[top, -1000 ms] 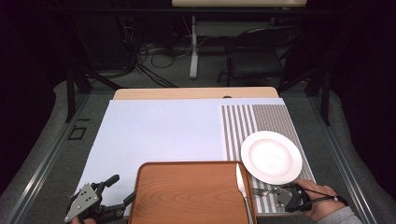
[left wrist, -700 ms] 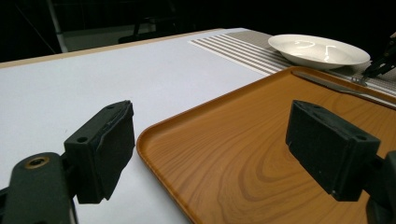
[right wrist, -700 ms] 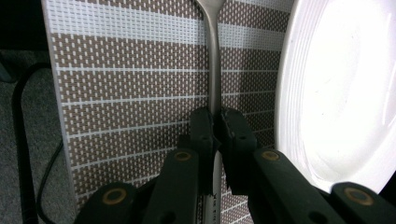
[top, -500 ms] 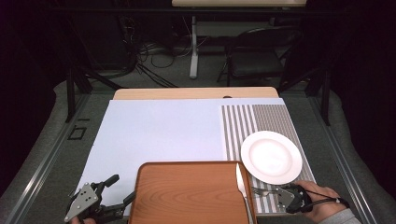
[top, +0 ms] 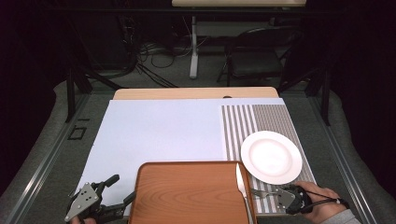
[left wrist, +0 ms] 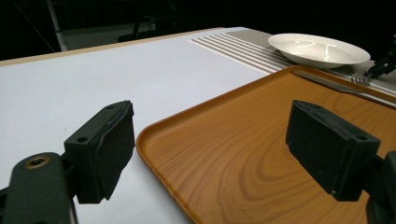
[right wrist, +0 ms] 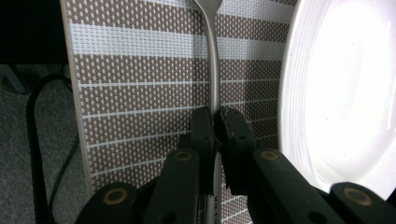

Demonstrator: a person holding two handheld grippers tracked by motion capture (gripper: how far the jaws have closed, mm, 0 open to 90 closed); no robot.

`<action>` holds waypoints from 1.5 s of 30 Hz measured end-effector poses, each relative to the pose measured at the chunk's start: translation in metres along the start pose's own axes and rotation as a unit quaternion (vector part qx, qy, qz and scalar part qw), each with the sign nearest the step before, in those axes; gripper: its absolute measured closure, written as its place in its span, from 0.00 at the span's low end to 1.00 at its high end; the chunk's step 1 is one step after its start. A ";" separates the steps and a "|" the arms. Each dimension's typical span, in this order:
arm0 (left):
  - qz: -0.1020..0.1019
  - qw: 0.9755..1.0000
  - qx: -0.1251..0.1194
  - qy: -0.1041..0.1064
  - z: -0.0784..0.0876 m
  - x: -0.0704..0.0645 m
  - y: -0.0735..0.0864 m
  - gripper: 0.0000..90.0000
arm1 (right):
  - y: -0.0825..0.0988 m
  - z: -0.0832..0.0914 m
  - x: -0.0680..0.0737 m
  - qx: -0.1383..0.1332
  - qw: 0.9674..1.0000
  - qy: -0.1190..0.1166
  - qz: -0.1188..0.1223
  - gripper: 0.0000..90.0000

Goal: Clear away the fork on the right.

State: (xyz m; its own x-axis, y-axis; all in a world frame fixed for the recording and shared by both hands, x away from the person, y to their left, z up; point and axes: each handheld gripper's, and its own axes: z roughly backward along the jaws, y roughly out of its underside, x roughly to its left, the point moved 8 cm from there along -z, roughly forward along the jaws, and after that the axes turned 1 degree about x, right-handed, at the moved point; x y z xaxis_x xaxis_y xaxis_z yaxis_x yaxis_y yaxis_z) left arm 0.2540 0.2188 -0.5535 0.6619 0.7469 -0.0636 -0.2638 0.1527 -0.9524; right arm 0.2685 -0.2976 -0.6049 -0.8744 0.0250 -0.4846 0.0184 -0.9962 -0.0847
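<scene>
My right gripper (right wrist: 215,122) pinches the fork (right wrist: 214,65) handle tight on the striped placemat (right wrist: 140,70); my left gripper (left wrist: 210,149) gapes empty at the tray (left wrist: 243,154).

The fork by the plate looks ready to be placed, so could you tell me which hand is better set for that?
Right. The right tool is already shut on the fork, beside the plate. The left tool is open at the tray, far from it.
</scene>
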 end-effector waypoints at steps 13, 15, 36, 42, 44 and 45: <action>0.001 1.000 0.000 0.001 0.000 0.000 0.000 0.18 | -0.001 0.003 0.000 -0.014 1.000 -0.004 -0.017 0.95; 0.001 1.000 0.000 0.000 0.000 0.000 0.000 0.18 | -0.002 0.004 0.000 -0.020 1.000 -0.002 -0.020 0.95; 0.002 1.000 0.001 0.000 0.000 0.000 0.000 0.18 | -0.007 0.009 -0.004 -0.038 0.998 -0.007 -0.049 0.98; 0.001 1.000 0.000 0.001 0.000 0.000 0.000 0.18 | -0.018 0.022 -0.007 -0.059 0.996 -0.004 -0.073 0.98; 0.002 1.000 -0.002 0.000 0.000 0.001 0.000 0.18 | -0.024 0.027 -0.009 -0.070 0.993 -0.003 -0.092 0.98; 0.003 1.000 -0.003 0.000 -0.001 0.001 0.000 0.18 | -0.027 0.029 -0.011 -0.077 0.992 -0.005 -0.100 0.98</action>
State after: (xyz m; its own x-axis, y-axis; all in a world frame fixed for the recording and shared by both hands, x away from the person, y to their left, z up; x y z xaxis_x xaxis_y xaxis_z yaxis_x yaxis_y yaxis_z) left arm 0.2550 0.2190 -0.5535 0.6600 0.7479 -0.0703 -0.2645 0.1439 -0.9536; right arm 0.2636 -0.2730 -0.5723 -0.8727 0.2199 -0.4360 -0.0833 -0.9468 -0.3107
